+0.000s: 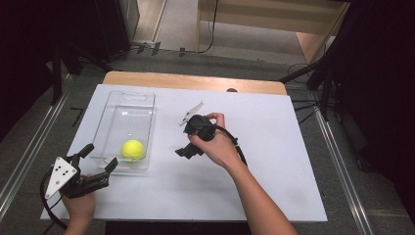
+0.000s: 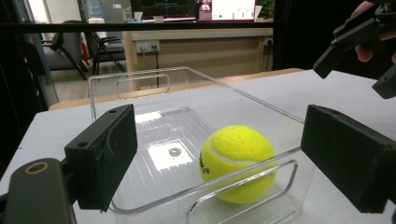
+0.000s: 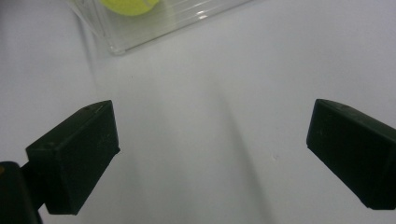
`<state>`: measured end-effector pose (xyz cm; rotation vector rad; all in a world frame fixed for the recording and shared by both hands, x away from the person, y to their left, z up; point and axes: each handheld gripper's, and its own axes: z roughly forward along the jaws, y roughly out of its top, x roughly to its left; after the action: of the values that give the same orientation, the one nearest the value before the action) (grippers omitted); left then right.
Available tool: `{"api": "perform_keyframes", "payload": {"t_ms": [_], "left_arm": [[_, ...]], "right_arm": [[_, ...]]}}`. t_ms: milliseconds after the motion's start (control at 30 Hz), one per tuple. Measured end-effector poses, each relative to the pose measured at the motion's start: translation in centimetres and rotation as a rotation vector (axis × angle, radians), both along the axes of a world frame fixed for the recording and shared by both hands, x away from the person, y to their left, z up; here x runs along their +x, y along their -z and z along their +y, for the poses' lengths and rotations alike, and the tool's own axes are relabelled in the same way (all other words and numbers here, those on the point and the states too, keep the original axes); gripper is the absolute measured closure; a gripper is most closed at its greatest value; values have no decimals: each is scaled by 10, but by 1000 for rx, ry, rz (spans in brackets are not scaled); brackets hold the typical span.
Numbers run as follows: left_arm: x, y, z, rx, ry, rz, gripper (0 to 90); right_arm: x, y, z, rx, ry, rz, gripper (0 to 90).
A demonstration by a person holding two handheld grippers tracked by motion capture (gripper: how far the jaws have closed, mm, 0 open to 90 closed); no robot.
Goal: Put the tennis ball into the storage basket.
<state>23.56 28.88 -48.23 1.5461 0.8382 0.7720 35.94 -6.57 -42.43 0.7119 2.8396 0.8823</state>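
The tennis ball (image 2: 237,163) lies in the clear bin (image 2: 140,84) straight ahead of the left gripper (image 1: 100,159), whose wide, empty fingers (image 2: 105,149) sit nearer than the right gripper (image 1: 188,151), also spread wide.

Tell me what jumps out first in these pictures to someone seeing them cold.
The yellow tennis ball stands out at once, lying at the near end of the clear plastic bin on the white table. Just before that end, the left gripper is held with its fingers wide apart, aimed at the ball. To the bin's right, the right gripper hangs open over bare table.
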Motion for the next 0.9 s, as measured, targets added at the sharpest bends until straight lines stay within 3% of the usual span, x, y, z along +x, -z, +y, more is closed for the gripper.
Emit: {"api": "perform_keyframes", "payload": {"t_ms": [900], "left_arm": [[0, 0, -1, 9, -8, 5, 113]], "right_arm": [[-15, 12, -54, 28, 90, 4, 13]]}}
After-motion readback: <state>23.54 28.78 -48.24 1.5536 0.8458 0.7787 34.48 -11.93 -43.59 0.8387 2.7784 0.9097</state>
